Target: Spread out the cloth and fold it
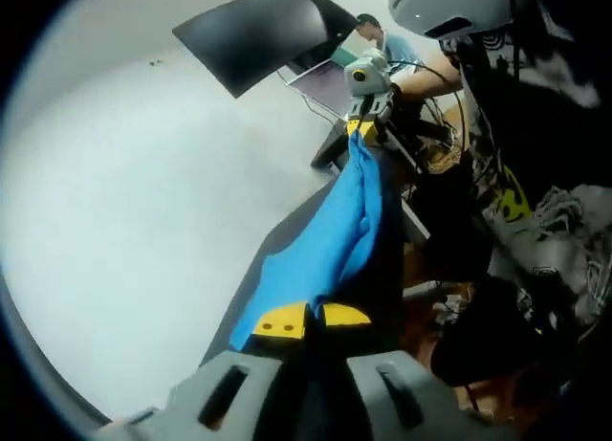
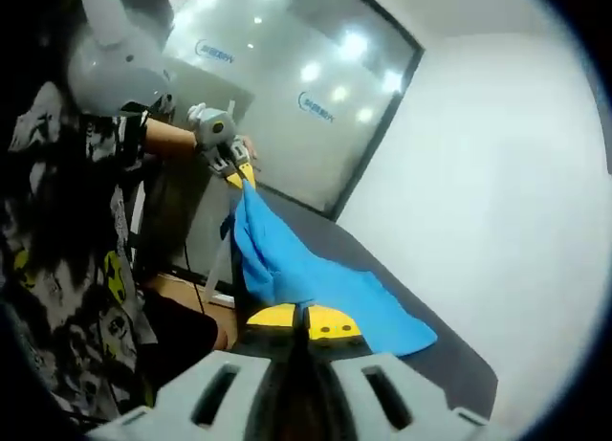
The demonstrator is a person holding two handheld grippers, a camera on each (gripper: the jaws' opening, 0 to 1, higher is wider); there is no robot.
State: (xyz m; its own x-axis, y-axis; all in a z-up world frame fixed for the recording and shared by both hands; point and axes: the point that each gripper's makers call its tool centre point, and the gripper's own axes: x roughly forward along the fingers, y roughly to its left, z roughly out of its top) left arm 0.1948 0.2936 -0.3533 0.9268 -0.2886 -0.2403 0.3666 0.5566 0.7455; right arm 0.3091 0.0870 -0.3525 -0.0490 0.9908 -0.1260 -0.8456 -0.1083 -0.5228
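A blue cloth [image 1: 335, 240] hangs stretched in the air between the two grippers, above a dark table [image 1: 287, 232]. My left gripper [image 1: 308, 319] is shut on one end of it, yellow tips pinching the fabric. The right gripper [image 1: 361, 127] shows at the cloth's far end, gripping it there. From the right gripper view, my right gripper [image 2: 304, 320] is shut on the blue cloth [image 2: 306, 274], and the left gripper [image 2: 239, 168] holds the far corner. The cloth sags and folds along its length.
The person holding the grippers, in a patterned black-and-white shirt [image 2: 67, 231], stands beside the dark table [image 2: 430, 355]. Monitors [image 1: 258, 30] stand further off in the left gripper view. A glass wall [image 2: 287, 87] and white wall [image 2: 497, 192] lie behind.
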